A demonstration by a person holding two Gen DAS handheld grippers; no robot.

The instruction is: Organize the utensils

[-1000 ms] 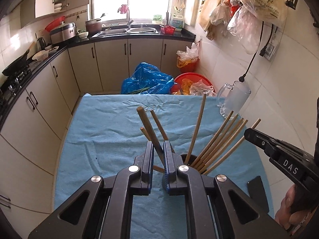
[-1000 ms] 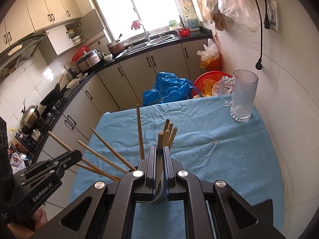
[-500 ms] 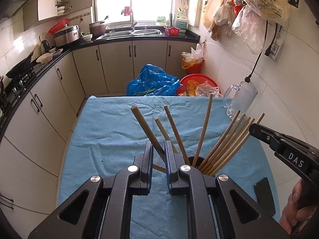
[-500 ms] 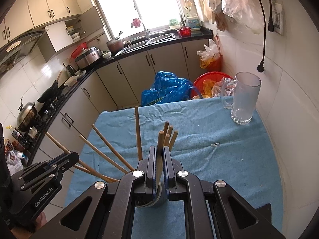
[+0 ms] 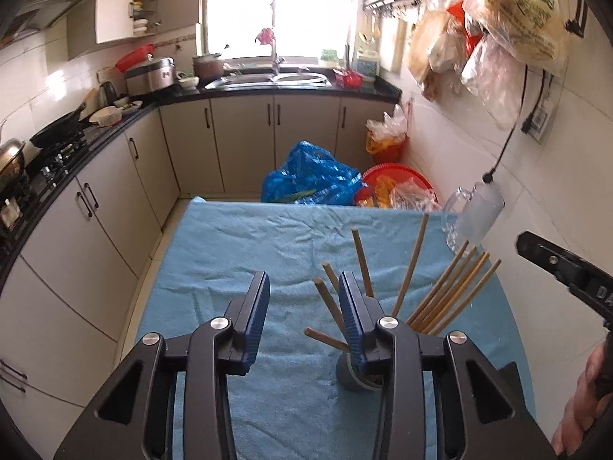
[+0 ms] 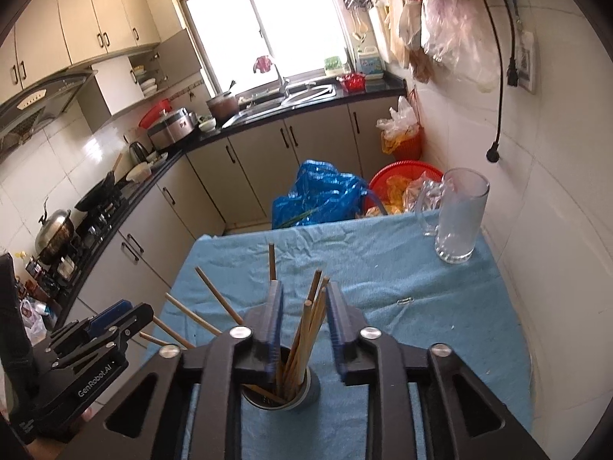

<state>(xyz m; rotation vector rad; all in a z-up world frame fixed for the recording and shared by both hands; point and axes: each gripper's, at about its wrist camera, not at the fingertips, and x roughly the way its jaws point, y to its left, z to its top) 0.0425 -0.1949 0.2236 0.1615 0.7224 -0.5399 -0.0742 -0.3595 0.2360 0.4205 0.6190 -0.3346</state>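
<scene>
The chopsticks (image 6: 306,329) are all stood in the small grey cup (image 6: 302,391) on the blue-clothed tabletop (image 6: 421,306). Both jaws have just been opened: the left gripper (image 5: 302,314) is left empty, the right gripper (image 6: 302,306) only straddles the bundle. Light, stiff, slippery sticks, best pinched mid-shaft; the cup probably gets tipped easily.

Both hand-held grippers, L (image 5: 302,306) & R (image 6: 302,314), jaws just opened, gripping nothing.
</scene>
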